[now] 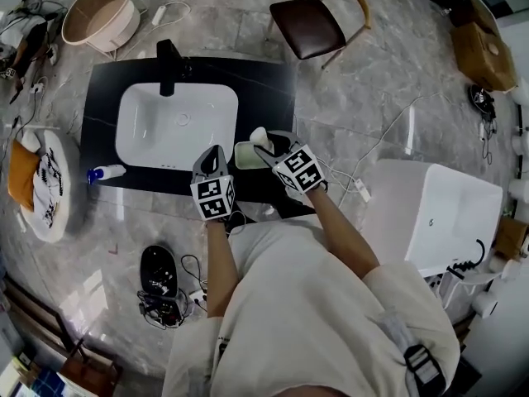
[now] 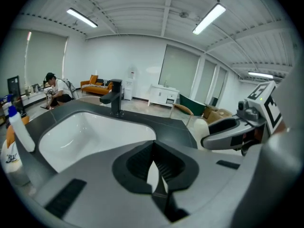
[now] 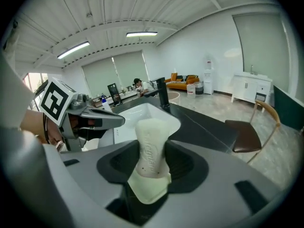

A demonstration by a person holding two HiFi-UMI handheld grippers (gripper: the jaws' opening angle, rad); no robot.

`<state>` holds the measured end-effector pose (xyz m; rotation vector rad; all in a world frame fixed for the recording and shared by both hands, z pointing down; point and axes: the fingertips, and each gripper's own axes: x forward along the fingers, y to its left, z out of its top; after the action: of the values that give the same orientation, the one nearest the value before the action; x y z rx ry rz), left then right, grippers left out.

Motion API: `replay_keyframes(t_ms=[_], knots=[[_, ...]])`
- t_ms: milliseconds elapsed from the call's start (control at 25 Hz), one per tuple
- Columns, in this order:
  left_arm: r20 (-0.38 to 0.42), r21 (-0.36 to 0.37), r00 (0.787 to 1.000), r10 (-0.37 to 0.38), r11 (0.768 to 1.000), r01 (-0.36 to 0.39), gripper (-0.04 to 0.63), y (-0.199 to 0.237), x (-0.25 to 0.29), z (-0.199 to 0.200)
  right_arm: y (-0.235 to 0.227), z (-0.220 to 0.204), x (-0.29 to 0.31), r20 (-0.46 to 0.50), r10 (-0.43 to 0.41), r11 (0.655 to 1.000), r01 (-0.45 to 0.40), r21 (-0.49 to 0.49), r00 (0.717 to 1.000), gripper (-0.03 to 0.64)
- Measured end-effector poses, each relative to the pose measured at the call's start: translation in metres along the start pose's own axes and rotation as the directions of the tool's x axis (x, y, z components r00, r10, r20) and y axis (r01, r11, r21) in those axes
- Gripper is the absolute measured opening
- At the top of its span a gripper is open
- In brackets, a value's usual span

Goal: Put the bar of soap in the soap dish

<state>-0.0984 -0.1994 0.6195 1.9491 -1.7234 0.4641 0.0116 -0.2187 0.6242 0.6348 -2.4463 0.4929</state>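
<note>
A cream bar of soap (image 3: 151,148) stands upright between the jaws of my right gripper (image 3: 152,161), which is shut on it. In the head view the soap (image 1: 259,134) pokes out beyond the right gripper (image 1: 264,145), just over the pale green soap dish (image 1: 245,156) on the black counter (image 1: 264,81) right of the white sink (image 1: 175,122). A pale green patch (image 3: 148,188), seemingly the dish, shows below the soap. My left gripper (image 1: 216,151) hovers at the counter's front edge, left of the dish. Its jaws (image 2: 155,167) are shut on nothing. The left gripper view also catches the soap (image 2: 199,128).
A black faucet (image 1: 168,66) stands behind the sink. A blue-capped bottle (image 1: 106,172) lies at the counter's front left corner. On the floor around are a brown chair (image 1: 310,27), a wooden tub (image 1: 99,11), a white cabinet (image 1: 430,213) and cables.
</note>
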Motion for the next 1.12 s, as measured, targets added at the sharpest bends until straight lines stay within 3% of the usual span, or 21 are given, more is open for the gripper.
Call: replay_keyframes(t_ms=[240, 480, 1120], knots=[[-0.004, -0.01, 0.998, 0.067, 0.998, -0.067, 0.005, -0.014, -0.003, -0.015, 0.008, -0.018, 0.008, -0.083, 0.115, 0.988, -0.122, -0.093, 0.99, 0.178], [0.002, -0.052, 0.994, 0.111, 0.992, -0.111, 0.005, -0.027, -0.008, -0.029, 0.013, -0.034, 0.013, -0.151, 0.172, 0.966, -0.197, -0.165, 0.973, 0.179], [-0.02, -0.079, 0.99, 0.14, 0.987, -0.142, 0.005, -0.019, -0.024, -0.049, 0.024, -0.066, 0.033, -0.352, 0.166, 0.895, -0.291, -0.338, 0.921, 0.179]])
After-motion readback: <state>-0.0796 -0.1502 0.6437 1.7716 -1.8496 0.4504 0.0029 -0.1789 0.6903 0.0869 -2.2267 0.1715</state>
